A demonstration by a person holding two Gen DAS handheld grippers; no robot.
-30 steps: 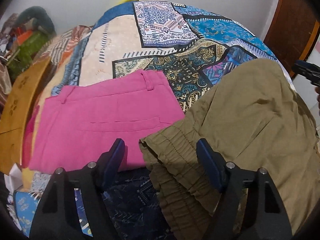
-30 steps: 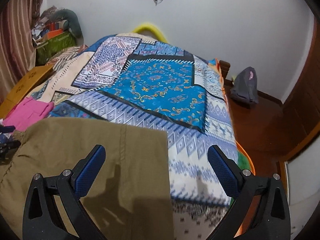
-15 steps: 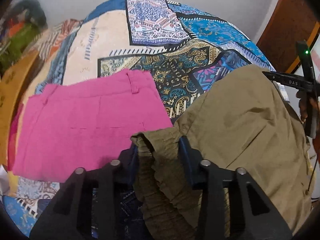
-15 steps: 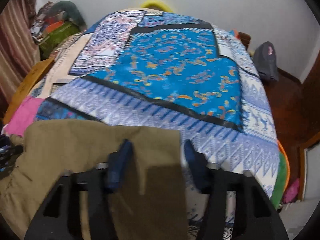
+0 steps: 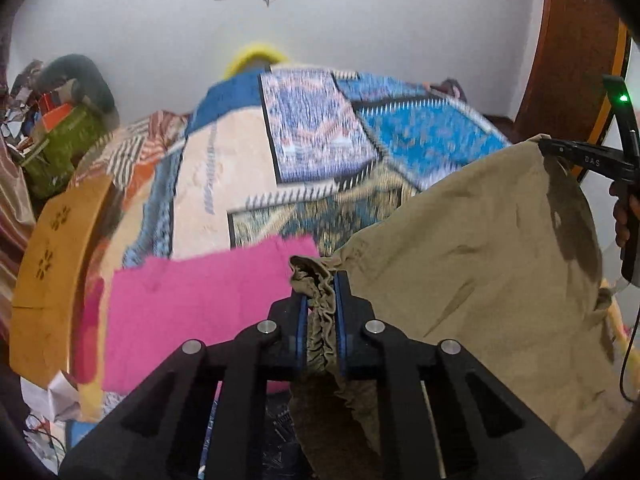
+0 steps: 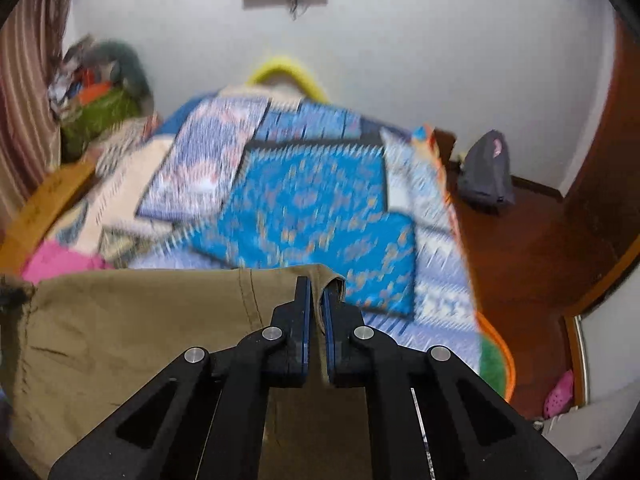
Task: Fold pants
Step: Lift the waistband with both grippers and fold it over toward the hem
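Note:
The olive-khaki pants (image 5: 480,264) hang stretched between my two grippers above the bed. My left gripper (image 5: 320,300) is shut on the gathered elastic waistband (image 5: 316,280). My right gripper (image 6: 317,300) is shut on the hem end of the pants (image 6: 140,320); it also shows in the left wrist view (image 5: 560,150), at the far upper right of the cloth. The lower part of the pants is hidden behind the gripper bodies.
A folded pink garment (image 5: 192,312) lies on the patchwork bedspread (image 5: 320,148) to the left. A wooden bed board (image 5: 52,272) runs along the left edge. A bag pile (image 6: 96,112) sits at the back left, a grey bag (image 6: 486,172) on the floor to the right.
Both grippers have closed on the olive pants, left on the waistband and right on the hem end, and lifted the cloth up off the bed; both views now tilt upward.

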